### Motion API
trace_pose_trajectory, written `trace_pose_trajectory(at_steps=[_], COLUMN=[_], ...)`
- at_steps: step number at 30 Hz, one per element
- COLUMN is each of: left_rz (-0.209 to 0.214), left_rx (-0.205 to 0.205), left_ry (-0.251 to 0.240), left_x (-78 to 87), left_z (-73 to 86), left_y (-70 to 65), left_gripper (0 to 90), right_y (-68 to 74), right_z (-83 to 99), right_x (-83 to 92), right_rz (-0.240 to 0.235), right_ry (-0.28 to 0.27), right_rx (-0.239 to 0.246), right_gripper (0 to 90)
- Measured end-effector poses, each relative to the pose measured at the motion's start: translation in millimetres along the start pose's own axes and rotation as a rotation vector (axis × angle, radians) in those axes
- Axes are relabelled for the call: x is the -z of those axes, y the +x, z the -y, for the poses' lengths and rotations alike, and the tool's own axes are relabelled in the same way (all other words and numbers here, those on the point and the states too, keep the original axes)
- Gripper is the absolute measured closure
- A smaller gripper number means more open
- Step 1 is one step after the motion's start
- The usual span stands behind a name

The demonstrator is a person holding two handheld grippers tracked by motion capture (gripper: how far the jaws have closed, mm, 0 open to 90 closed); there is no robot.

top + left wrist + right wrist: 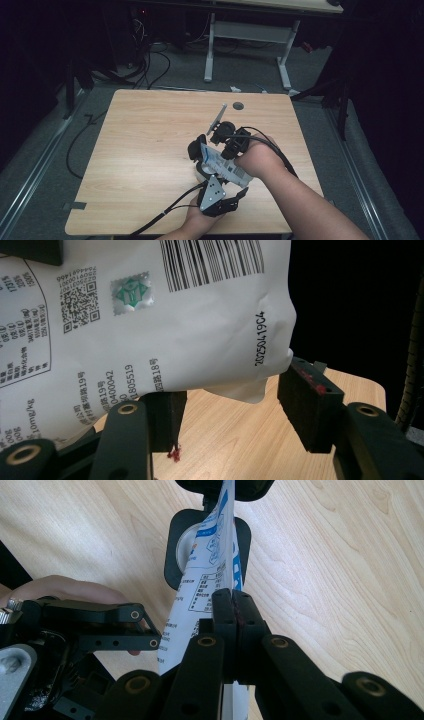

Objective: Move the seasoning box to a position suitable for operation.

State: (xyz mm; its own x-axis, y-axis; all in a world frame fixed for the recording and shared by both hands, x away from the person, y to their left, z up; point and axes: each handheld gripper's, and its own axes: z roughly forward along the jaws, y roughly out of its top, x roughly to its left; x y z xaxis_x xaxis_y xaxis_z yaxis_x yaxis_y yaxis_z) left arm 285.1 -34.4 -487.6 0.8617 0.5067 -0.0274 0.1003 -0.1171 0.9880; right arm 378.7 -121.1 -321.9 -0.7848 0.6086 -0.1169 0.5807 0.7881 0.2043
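Lab — floor cables (150,65), desks (250,30).

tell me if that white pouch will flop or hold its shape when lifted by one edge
Probably floppy: the pouch shows creases and a sagging corner between the left gripper jaws. The right gripper, shut on its edge, pinches it flat, so the film looks thin. Its glossy skin may slip.

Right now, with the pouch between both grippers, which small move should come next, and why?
Probably close the left gripper on the white pouch. Its jaws stand apart around the pouch's lower edge, while the right gripper is already shut on the pouch's edge above the wooden table.
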Motion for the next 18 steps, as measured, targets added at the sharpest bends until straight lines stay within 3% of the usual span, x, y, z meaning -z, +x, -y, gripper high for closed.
trace_pose_trajectory(at_steps=[18], left_rz=[0.0], left_rx=[-0.004], left_ry=[-0.001], left_x=[0.2], left_z=[0.3], left_y=[-0.5], left_gripper=[46.4], right_y=[0.4], right_z=[0.0], right_x=[-0.7], right_rz=[-0.001], right_ry=[0.0], right_rx=[0.003], right_gripper=[90.0])
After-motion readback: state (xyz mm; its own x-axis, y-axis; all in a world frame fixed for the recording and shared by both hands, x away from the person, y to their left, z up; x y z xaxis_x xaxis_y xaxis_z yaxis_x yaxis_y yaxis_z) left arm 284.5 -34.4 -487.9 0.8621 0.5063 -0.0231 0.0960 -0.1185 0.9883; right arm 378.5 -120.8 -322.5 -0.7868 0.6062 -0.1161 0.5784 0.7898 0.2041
